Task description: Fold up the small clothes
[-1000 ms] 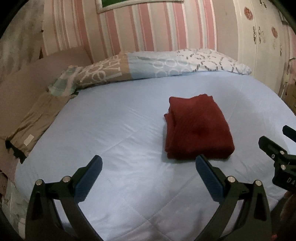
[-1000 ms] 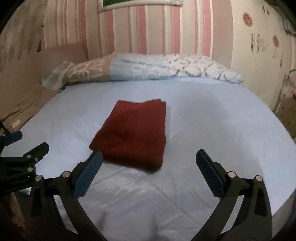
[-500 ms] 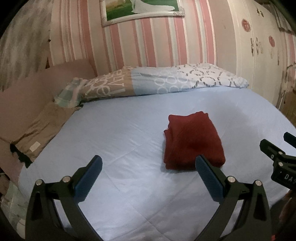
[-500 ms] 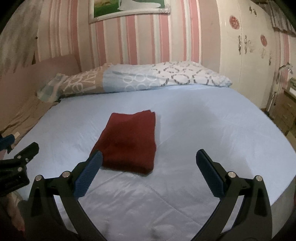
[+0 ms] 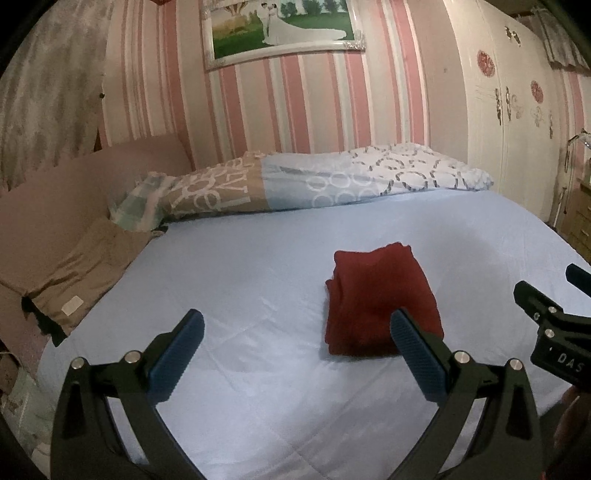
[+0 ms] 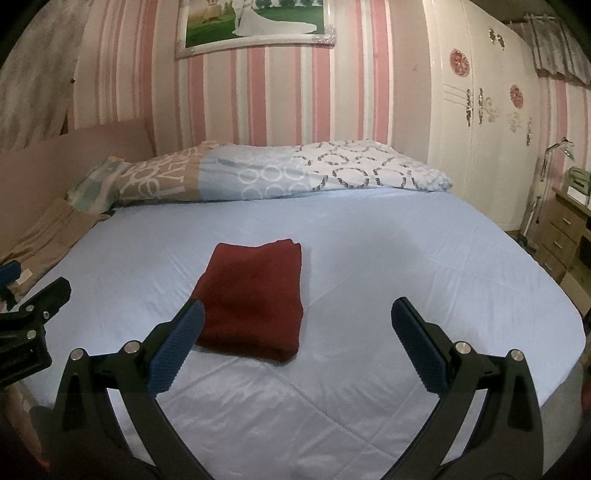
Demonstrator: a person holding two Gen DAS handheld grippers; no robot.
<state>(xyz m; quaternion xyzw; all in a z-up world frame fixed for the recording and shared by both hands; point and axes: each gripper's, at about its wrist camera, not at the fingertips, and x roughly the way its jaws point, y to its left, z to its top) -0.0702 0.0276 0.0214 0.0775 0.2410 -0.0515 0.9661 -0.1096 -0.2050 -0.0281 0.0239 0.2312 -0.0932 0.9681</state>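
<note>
A dark red garment [image 5: 380, 299] lies folded into a neat rectangle on the light blue bed sheet [image 5: 258, 266]. In the right wrist view the same red garment [image 6: 255, 295] sits left of centre on the sheet [image 6: 406, 266]. My left gripper [image 5: 295, 354] is open and empty, held above the near part of the bed, short of the garment. My right gripper [image 6: 297, 343] is also open and empty, just short of the garment's near edge. Each gripper shows at the edge of the other's view.
A patterned pillow [image 5: 314, 181] lies along the head of the bed under a striped wall with a framed picture [image 5: 280, 29]. A brown cloth [image 5: 85, 269] lies at the left edge. A white wardrobe [image 6: 480, 129] and wooden drawers [image 6: 561, 236] stand to the right.
Both grippers have drawn back and tilted up, so the folded garment looks smaller and farther and more of the wall shows. Both stayed open; the garment has not moved.
</note>
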